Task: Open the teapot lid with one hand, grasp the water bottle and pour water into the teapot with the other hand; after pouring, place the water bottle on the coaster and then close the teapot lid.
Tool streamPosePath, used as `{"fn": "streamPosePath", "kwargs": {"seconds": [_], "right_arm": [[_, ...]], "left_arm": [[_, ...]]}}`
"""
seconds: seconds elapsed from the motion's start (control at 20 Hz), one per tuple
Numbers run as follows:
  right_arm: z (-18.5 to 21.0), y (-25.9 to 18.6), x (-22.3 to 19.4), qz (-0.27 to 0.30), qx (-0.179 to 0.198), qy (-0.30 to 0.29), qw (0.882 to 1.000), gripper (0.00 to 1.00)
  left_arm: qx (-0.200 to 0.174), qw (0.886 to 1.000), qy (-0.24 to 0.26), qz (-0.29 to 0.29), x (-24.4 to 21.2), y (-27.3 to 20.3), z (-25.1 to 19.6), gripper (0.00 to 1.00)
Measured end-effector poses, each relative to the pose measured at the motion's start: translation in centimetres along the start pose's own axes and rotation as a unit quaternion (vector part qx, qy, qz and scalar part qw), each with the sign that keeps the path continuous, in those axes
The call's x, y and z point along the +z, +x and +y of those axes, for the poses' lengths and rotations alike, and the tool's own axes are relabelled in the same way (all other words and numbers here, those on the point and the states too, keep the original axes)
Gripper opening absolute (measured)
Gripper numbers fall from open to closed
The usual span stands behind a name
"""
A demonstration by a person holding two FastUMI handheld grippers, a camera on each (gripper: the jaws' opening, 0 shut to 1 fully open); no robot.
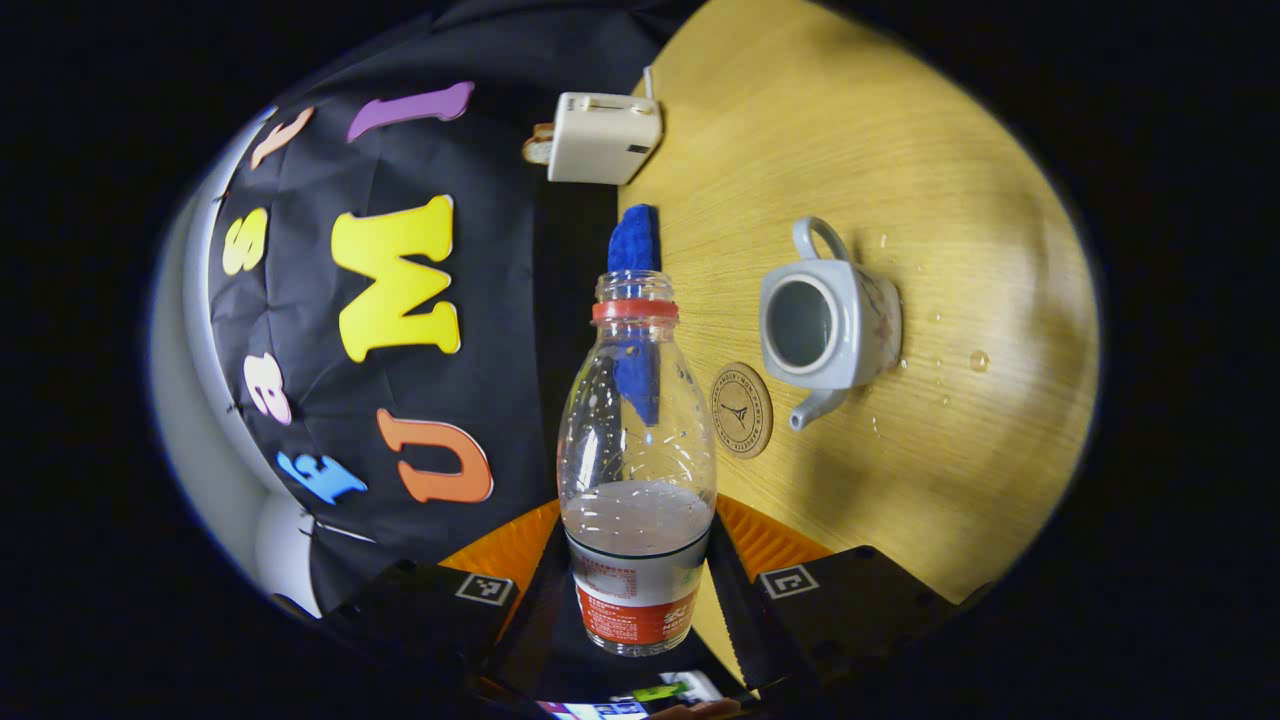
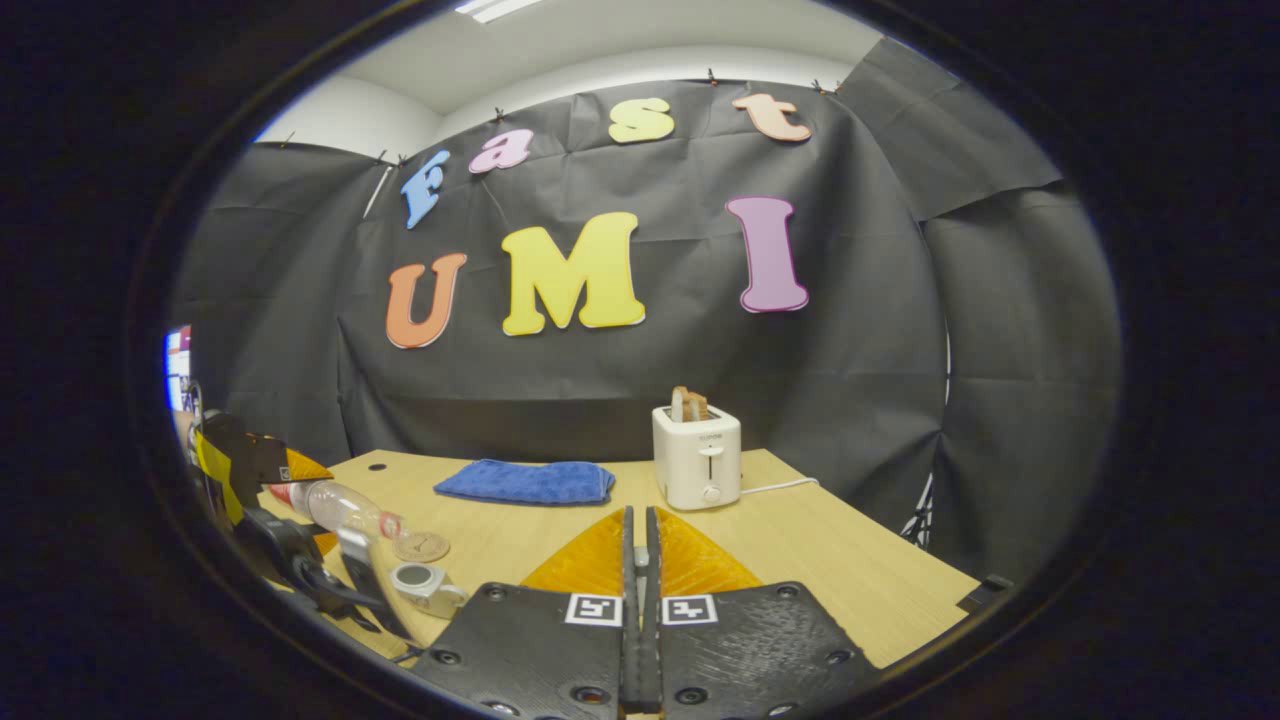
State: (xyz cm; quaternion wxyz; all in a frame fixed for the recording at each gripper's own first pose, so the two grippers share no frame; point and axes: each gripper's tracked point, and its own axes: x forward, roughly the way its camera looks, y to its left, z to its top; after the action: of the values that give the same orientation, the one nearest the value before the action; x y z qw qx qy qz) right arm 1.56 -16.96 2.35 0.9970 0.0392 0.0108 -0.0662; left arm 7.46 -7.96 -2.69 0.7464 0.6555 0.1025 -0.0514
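Water bottle (image 1: 637, 460): clear thin-walled plastic, uncapped, about a third full, held tipped toward horizontal by the left gripper (image 1: 637, 590), whose two fingers press its labelled lower body from either side. Judged light but sloshing, and soft enough to dent under pressure; the label band near the base looks the soundest hold (its smooth wall could slip if wet). In the left gripper view, the teapot (image 1: 828, 322) sits at about 2 o'clock from the bottle's mouth, lid off, opening bare, spout toward the coaster (image 1: 741, 409) just beside it; glazed ceramic, judged rigid, heavy and chippable. Droplets dot the table (image 1: 900, 150) around the pot. The lid cannot be made out. Right gripper (image 2: 640, 560): fingers drawn together with only a thin slit between them, nothing visible in it, over the table's near edge, toaster (image 2: 697, 455) at 12 o'clock, blue cloth (image 2: 524, 481) at 11.
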Motion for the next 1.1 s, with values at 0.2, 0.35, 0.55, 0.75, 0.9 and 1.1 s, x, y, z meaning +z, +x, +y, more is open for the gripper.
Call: {"fn": "streamPosePath", "kwargs": {"seconds": [0.2, 0.35, 0.55, 0.75, 0.9, 1.1], "right_arm": [[-0.3, -0.2, 0.3, -0.003, 0.0, 0.009, 1.0, 0.0], [-0.3, -0.2, 0.4, -0.005, -0.002, 0.007, 1.0, 0.0], [0.2, 0.2, -0.5, 0.008, 0.004, 0.014, 1.0, 0.0], [0.3, 0.5, -0.7, 0.009, 0.002, 0.014, 1.0, 0.0], [1.1, 0.6, -1.3, 0.015, 0.009, 0.012, 1.0, 0.0], [2.3, 0.7, -1.8, 0.018, 0.016, 0.0, 1.0, 0.0]], "left_arm": [[0.016, 0.986, -0.159, -0.049, 1.3, 0.5, 0.4, 0.74], [0.041, 0.962, -0.257, -0.086, 2.3, 0.6, 1.0, 0.74], [0.046, 0.903, -0.414, -0.108, 1.8, 1.1, 1.2, 0.74], [0.036, 0.819, -0.554, -0.143, 1.4, 2.0, 2.0, 0.74], [-0.003, 0.737, -0.651, -0.184, 2.5, 3.5, 2.7, 0.75], [-0.012, 0.7, -0.679, -0.222, 3.0, 6.3, 3.7, 0.76]]}}
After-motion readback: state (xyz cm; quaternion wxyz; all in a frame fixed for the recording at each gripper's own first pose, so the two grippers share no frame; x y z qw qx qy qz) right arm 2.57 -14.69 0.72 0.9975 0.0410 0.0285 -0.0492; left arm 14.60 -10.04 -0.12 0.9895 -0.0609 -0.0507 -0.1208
